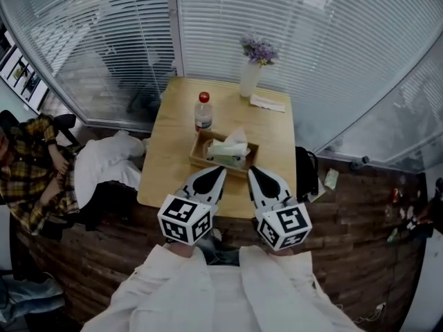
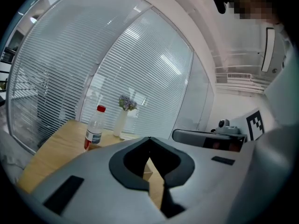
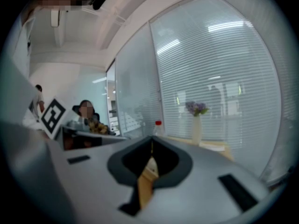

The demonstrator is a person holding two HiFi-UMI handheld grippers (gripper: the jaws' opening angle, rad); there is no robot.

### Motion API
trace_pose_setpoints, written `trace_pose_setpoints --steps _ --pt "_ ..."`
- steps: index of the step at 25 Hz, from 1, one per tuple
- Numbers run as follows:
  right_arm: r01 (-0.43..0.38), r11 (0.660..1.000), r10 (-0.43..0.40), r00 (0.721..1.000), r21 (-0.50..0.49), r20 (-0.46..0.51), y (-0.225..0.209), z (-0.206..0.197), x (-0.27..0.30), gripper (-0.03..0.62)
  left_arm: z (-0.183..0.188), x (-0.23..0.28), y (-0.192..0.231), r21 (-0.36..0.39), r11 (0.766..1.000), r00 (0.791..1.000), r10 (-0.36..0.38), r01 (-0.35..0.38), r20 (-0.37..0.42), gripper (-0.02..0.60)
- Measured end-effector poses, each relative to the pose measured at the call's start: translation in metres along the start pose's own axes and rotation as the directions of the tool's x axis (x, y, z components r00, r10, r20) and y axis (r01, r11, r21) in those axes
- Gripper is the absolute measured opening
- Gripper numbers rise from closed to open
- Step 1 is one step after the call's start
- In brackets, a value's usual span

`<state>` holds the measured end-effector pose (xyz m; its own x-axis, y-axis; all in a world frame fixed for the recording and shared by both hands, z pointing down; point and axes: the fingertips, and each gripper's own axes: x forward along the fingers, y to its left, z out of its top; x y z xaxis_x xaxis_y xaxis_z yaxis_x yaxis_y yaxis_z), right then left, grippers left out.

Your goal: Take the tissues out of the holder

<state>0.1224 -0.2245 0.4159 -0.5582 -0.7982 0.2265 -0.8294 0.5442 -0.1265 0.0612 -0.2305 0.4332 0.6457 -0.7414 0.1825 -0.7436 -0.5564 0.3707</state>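
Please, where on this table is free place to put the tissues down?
The table is bare left of the bottle and holder, and right of the holder, below the folded paper. The middle and the far corner with the vase are crowded.

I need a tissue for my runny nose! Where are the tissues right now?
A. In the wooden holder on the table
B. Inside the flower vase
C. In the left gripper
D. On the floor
A: the white tissues stick up out of the wooden holder on the table, while the left gripper and right gripper are shut, with nothing in them.
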Motion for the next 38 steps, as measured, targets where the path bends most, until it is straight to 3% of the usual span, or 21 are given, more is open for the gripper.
trace_pose_setpoints --steps 17,38 --pt "-0.082 0.997 0.082 0.995 0.002 -0.062 0.032 -0.002 0.028 0.011 0.001 -0.004 0.012 -0.020 0.999 0.997 -0.037 0.036 -0.063 0.008" --pt "-0.085 0.996 0.083 0.988 -0.008 -0.133 0.029 -0.020 0.052 0.011 -0.015 0.000 0.035 -0.057 0.998 0.995 -0.022 0.016 -0.100 0.008"
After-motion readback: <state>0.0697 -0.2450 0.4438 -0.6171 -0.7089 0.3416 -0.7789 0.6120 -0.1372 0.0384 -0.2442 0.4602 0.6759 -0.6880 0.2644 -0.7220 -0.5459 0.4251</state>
